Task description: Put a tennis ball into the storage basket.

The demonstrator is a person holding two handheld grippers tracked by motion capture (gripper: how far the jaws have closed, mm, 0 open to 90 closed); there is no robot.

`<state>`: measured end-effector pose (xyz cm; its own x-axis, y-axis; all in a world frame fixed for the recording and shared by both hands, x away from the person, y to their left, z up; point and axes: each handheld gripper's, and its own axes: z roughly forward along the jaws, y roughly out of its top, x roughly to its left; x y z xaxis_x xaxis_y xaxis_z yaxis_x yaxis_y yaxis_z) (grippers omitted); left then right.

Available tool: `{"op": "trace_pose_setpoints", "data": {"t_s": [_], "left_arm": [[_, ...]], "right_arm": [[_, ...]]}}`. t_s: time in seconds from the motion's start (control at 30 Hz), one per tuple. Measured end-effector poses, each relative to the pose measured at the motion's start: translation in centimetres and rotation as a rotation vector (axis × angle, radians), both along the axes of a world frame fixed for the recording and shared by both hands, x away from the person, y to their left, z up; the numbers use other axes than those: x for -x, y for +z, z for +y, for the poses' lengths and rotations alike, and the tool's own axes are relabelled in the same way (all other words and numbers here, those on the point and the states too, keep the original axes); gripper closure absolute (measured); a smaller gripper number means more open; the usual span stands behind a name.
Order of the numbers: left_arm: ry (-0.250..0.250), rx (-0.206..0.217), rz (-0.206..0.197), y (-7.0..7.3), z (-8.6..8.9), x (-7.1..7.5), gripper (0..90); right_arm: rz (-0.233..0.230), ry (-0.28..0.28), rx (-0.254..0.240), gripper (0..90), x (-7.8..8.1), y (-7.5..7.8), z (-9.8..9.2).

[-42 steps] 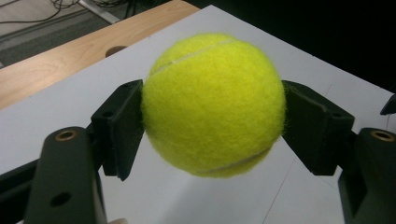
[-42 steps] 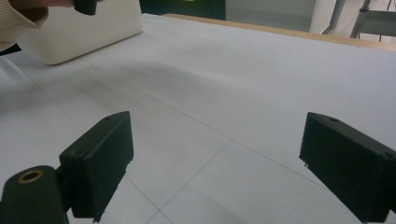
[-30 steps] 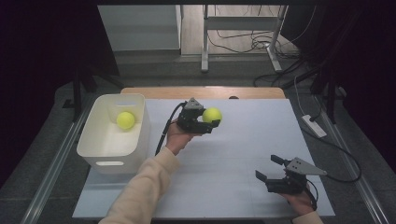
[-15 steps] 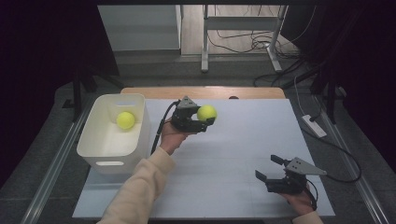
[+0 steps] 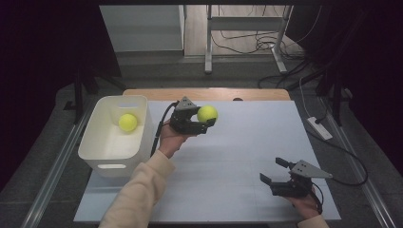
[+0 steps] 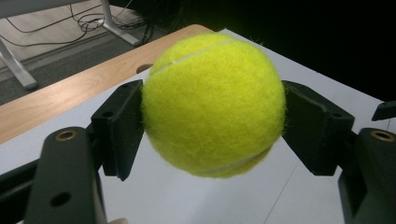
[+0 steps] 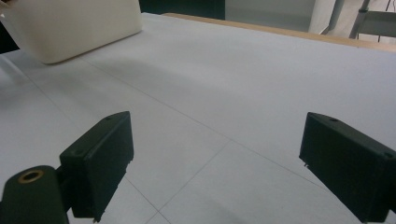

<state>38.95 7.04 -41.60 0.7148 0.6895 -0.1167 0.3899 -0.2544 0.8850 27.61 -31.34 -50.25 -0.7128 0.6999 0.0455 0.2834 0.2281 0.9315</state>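
Left gripper [image 5: 205,124] clamped on the tennis ball [image 5: 207,113], just right of the white bin [image 5: 112,159]; keep that squeeze firm and carry it clear over the rim.

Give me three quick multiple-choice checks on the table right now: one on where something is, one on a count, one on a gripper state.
1. Where is the ball that is not in the left gripper?
A. inside the white bin
B. on the white mat beside the right gripper
C. on the wooden table edge

2. How many yellow-green tennis balls are in sight?
A. one
B. two
C. three

3. How do the right gripper's jaws stand?
A. shut on a ball
B. shut on nothing
C. open with nothing between them

Answers:
1. A: the second ball lies in the white bin.
2. B: one in the bin, the other, the held ball, clamped by the left gripper.
3. C: the right gripper shows its jaws wide apart over the bare white mat.
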Motion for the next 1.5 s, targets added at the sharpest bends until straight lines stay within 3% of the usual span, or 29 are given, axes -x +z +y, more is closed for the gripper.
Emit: {"op": "trace_pose_setpoints", "data": {"t_s": [1.5], "left_arm": [[0.039,0.025,-0.079,2.7,3.8,3.5,27.4]], "right_arm": [[-0.001,-0.012,-0.005,10.2,0.0,0.1,-0.2]]}}
